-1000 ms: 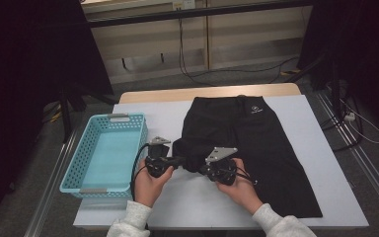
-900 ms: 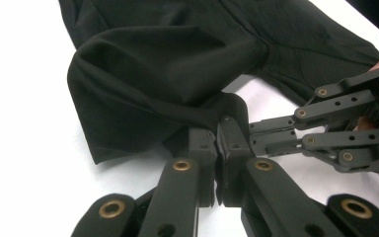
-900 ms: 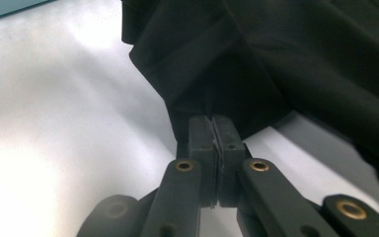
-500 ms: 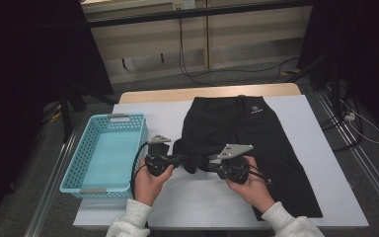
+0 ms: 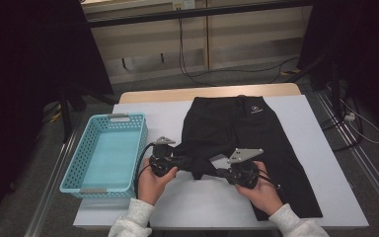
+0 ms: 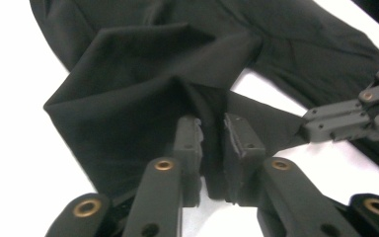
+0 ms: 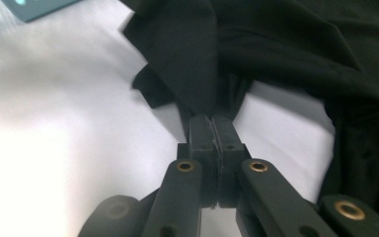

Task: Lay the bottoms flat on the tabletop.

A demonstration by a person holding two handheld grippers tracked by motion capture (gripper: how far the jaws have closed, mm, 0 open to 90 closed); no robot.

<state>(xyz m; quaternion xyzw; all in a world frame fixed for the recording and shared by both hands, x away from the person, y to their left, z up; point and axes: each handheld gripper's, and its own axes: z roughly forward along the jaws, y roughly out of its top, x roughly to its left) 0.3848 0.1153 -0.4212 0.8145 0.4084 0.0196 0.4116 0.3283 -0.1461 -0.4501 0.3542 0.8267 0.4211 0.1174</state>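
Note:
Black trousers (image 5: 242, 128) lie flat on the white table (image 5: 197, 207), waistband at the far end. The left leg's hem is folded up and bunched between the two grippers. My left gripper (image 5: 183, 161) is shut on a fold of that black fabric (image 6: 128, 98); in the left gripper view (image 6: 212, 133) cloth fills the narrow gap between the jaws. My right gripper (image 5: 218, 172) pinches the same bunch from the right, and its jaws (image 7: 212, 123) are pressed tight on a thin strip of cloth. The right gripper's tip (image 6: 325, 123) also appears in the left gripper view.
A light blue plastic basket (image 5: 106, 153) stands at the table's left edge, close to my left hand. The trousers' right leg (image 5: 286, 182) runs down to the table's front edge. Cables and dark stands surround the table on the floor.
My right gripper has moved a little to the right and nearer the front edge, drawing the pinched cloth taut. The left gripper has stayed almost where it was.

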